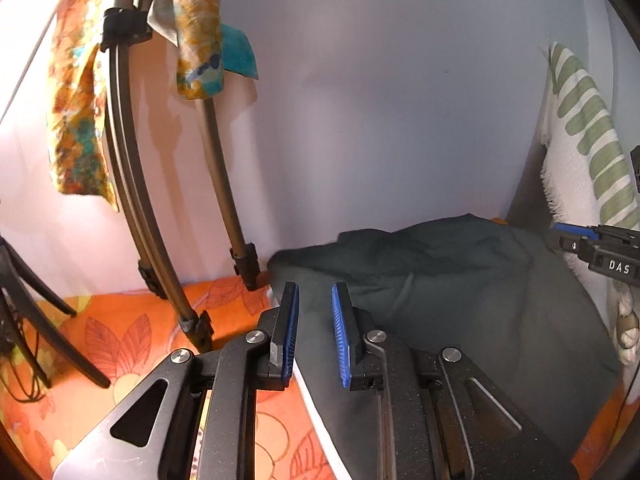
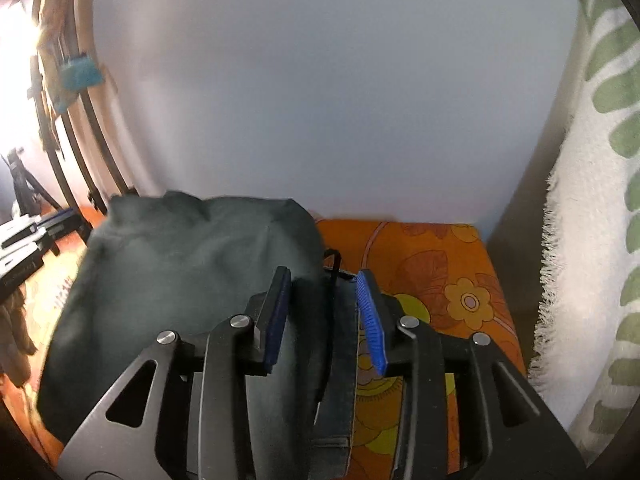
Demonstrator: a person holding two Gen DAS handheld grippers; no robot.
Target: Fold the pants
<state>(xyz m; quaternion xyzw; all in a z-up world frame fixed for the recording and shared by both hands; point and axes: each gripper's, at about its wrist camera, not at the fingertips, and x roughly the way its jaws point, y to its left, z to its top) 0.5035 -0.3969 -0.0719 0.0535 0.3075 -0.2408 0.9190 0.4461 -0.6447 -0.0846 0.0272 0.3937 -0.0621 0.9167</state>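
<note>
The dark green pants (image 1: 460,280) lie in a rumpled heap on the orange floral sheet (image 1: 132,344), bunched against the pale wall (image 1: 380,120); in the left wrist view the left gripper (image 1: 315,332) sits low over the near edge of the fabric with its blue-padded jaws spread apart and nothing pinched between them, the cloth passing beneath the gap; the right gripper (image 1: 600,252) shows at the right edge of that view, near the far side of the heap; in the right wrist view the right gripper (image 2: 325,316) hangs over the right-hand edge of the pants (image 2: 192,276), jaws likewise spread, with dark fabric and a black drawstring (image 2: 332,312) lying in the gap but not clamped; the sheet (image 2: 440,280) is bare to the right of the garment; a white towel with green stripes (image 2: 592,220) hangs at the right; on the left, a dark metal rack (image 1: 132,160) leans against the wall, draped with a patterned orange and teal cloth (image 1: 76,112).
</note>
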